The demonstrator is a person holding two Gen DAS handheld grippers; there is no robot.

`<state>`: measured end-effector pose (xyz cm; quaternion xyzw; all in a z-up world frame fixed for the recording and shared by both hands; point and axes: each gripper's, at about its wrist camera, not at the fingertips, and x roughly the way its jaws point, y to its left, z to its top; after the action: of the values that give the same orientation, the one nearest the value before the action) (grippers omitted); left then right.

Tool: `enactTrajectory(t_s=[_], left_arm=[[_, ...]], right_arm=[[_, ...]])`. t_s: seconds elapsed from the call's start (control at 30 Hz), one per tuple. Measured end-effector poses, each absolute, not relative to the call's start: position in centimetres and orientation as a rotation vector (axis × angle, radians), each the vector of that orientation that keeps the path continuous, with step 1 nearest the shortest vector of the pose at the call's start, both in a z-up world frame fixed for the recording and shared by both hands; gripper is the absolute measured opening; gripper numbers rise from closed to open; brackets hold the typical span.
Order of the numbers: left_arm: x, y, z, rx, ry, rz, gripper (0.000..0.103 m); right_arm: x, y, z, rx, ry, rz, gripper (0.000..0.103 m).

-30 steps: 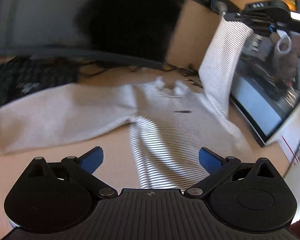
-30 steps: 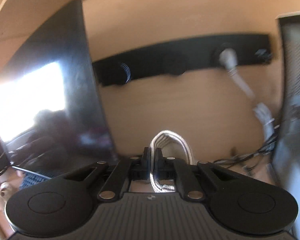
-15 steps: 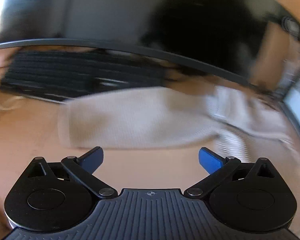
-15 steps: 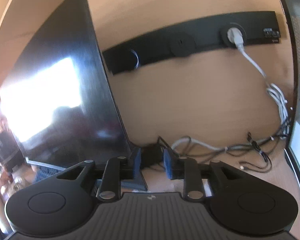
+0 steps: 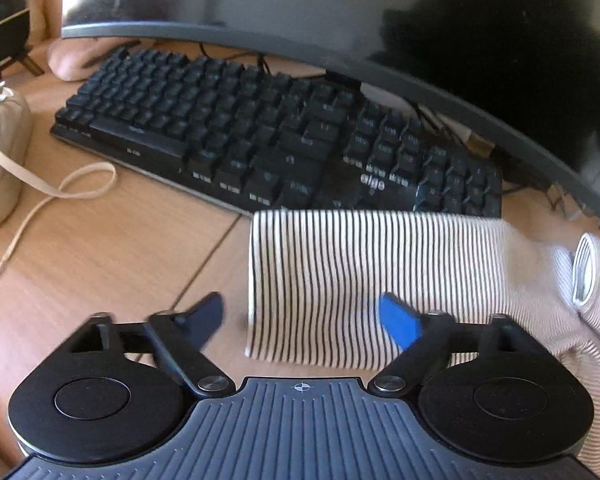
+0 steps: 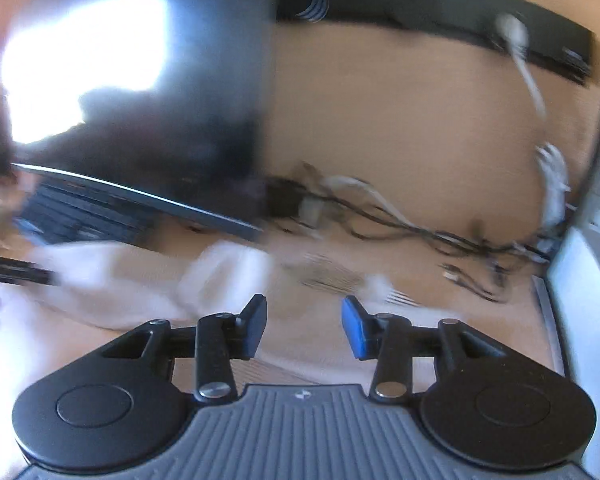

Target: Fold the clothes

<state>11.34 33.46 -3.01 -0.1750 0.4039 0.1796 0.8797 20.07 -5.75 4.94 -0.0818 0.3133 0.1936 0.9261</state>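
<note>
Left gripper [image 5: 302, 318] angled down over the wooden desk [image 5: 112, 248], jaws wide apart and just then narrowing somewhat. The cuff end of the striped sleeve [image 5: 364, 280] lay flat on the desk between and just ahead of the fingertips; neither pad pressed on it. Left fingertip [image 5: 208, 316] sat over bare desk just beside the sleeve's cut edge, right fingertip [image 5: 400, 322] over the stripes. Rest of the striped garment [image 5: 572, 292] ran off to the right of this gripper, bunched, with a rolled edge showing.

Beyond the sleeve, further ahead of the left gripper: black keyboard [image 5: 268, 148], its near edge touching or just beside the sleeve's far edge. Curved monitor [image 5: 340, 20] above the keyboard. Far left of the gripper, a beige drawstring pouch [image 5: 0, 160], its cord [image 5: 60, 188] trailing over the desk.

Right gripper [image 6: 304, 322] moderately open, jaws just then widening, nothing between them. View heavily blurred. Pale cloth [image 6: 220, 276] lay on the desk ahead and to the left of its fingertips. A tangle of cables [image 6: 400, 224] lay further ahead against the desk's back panel.
</note>
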Motion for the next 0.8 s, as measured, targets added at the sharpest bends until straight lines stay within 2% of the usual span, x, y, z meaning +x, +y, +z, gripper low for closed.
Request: enactTrajectory(t_s=[0.1,0.17,0.23,0.33,0.4,0.43,0.47,0.5,0.53,0.67,0.8], left_arm=[[11.3,32.7,-3.2,-0.344,0.845,0.369,0.083],[11.4,32.4,-3.1,-0.36,0.846,0.363,0.083],[11.5,32.3,-2.9,-0.365,0.842,0.362,0.085],[11.8,32.1,-2.9,-0.342,0.831,0.365,0.088],[12.2,31.9,-3.1,-0.317,0.841,0.366,0.081],[12.4,31.7,-3.2,-0.286,0.843,0.378,0.063],[12.5,31.4,-3.1,-0.242,0.841,0.399,0.035],[12.5,31.4,-2.9,-0.215,0.838,0.413,0.016],[12.4,31.6,-2.4,-0.226,0.83,0.406,0.006],[10.6,31.8,1.8,-0.258,0.737,0.351,0.006],[9.0,31.1,6.9,-0.256,0.645,0.275,0.006]], right_arm=[[23.2,-8.4,1.3,-0.122,0.713,0.269,0.039],[25.3,-10.4,-1.3,-0.083,0.763,0.188,0.032],[27.1,-12.3,-3.5,-0.045,0.807,0.114,0.038],[26.7,-13.1,-3.0,-0.038,0.8,0.087,0.04],[25.8,-12.3,-2.3,-0.108,0.764,0.096,0.04],[25.2,-11.7,-1.7,-0.132,0.742,0.116,0.04],[24.5,-11.1,-1.0,-0.141,0.72,0.147,0.04],[23.7,-10.2,-0.2,-0.145,0.695,0.184,0.04],[22.8,-9.1,0.8,-0.154,0.664,0.234,0.04],[18.2,-1.3,3.3,-0.259,0.509,0.534,0.04],[13.8,7.8,3.4,-0.322,0.392,0.829,0.041]])
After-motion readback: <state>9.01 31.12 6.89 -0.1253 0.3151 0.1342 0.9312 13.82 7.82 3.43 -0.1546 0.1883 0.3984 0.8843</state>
